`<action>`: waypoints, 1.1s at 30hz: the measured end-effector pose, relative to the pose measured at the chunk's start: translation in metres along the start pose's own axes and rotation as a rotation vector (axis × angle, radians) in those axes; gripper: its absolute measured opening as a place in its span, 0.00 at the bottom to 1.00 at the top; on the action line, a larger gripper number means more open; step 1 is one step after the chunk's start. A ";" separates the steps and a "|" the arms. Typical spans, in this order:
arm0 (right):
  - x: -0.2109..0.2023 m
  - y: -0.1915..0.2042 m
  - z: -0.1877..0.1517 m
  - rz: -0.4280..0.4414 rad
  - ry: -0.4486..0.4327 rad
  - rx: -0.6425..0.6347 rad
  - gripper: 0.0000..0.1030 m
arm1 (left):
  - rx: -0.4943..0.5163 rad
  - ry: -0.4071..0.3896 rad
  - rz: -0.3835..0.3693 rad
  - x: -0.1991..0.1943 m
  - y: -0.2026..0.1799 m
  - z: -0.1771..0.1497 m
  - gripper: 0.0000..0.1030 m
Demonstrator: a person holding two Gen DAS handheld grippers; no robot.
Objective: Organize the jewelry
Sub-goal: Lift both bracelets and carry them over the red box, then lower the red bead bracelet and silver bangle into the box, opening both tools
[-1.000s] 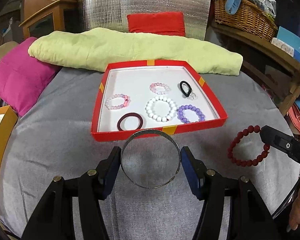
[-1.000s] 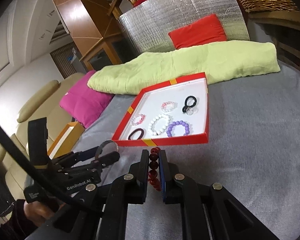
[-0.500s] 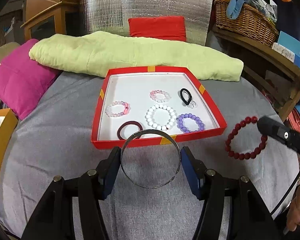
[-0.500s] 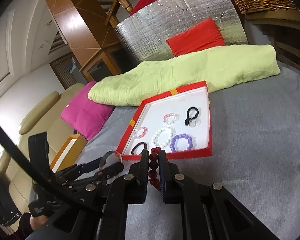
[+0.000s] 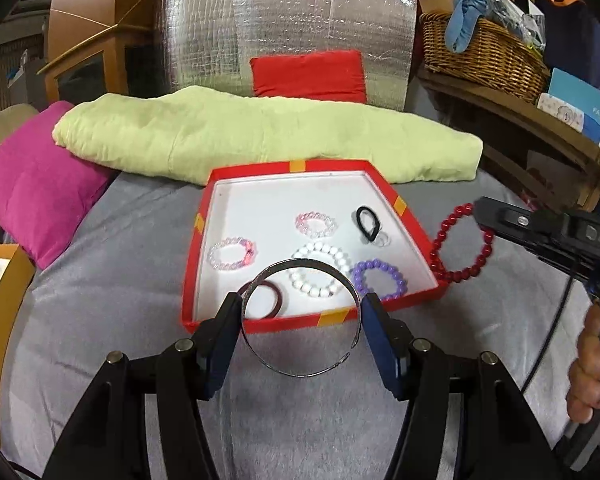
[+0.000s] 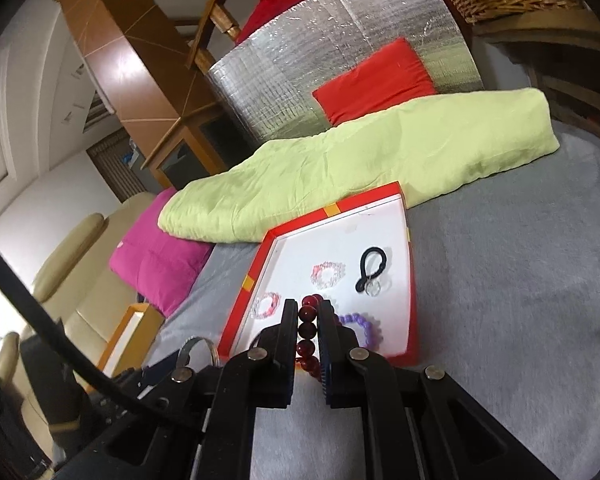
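Note:
A red tray (image 5: 292,323) with a white floor sits on the grey cloth. It holds several bracelets: white beads (image 5: 320,270), purple beads (image 5: 378,278), two pink ones, a dark maroon ring (image 5: 274,300) and a black hair tie (image 5: 368,220). My left gripper (image 5: 300,334) is shut on a silver bangle (image 5: 276,364), held above the tray's near rim. My right gripper (image 6: 309,324) is shut on a red bead bracelet (image 6: 307,330), which hangs by the tray's right rim in the left wrist view (image 5: 458,246).
A lime-green folded blanket (image 5: 260,136) lies behind the tray, a magenta cushion (image 5: 32,188) to the left, a red cushion (image 5: 308,76) against silver foil. A wicker basket (image 5: 480,52) stands on a wooden shelf at right. An orange box (image 5: 0,304) sits at the left edge.
Both grippers have risen and moved forward toward the tray. The silver bangle now overlaps the tray's near rim, and the red bead bracelet has come up beside the tray's right rim.

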State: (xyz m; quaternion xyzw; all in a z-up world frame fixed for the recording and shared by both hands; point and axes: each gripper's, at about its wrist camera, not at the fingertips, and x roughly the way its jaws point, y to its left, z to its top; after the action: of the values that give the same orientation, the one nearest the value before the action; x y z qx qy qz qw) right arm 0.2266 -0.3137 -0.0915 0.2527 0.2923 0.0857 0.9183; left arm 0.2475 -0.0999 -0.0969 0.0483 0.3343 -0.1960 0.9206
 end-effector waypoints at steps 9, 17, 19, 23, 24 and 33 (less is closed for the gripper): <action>0.047 -0.007 0.049 0.021 0.019 0.055 0.10 | -0.100 0.037 -0.009 0.043 0.021 0.044 0.61; 0.097 -0.013 0.085 0.032 0.027 0.099 0.10 | -0.143 0.030 0.029 0.082 0.038 0.076 0.60; 0.108 -0.010 0.090 0.035 0.030 0.087 0.10 | -0.145 0.029 0.037 0.090 0.041 0.082 0.61; 0.128 -0.005 0.097 0.047 0.037 0.075 0.10 | -0.140 0.046 0.054 0.108 0.045 0.090 0.61; 0.134 -0.005 0.098 0.051 0.040 0.078 0.10 | -0.140 0.064 0.060 0.115 0.045 0.090 0.61; 0.182 -0.019 0.098 0.054 0.067 0.113 0.10 | -0.113 0.141 0.080 0.153 0.045 0.079 0.61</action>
State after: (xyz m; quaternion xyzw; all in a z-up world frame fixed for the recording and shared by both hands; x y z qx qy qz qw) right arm 0.4320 -0.3144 -0.1224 0.3089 0.3203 0.1022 0.8897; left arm 0.4195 -0.1263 -0.1350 0.0233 0.4064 -0.1358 0.9033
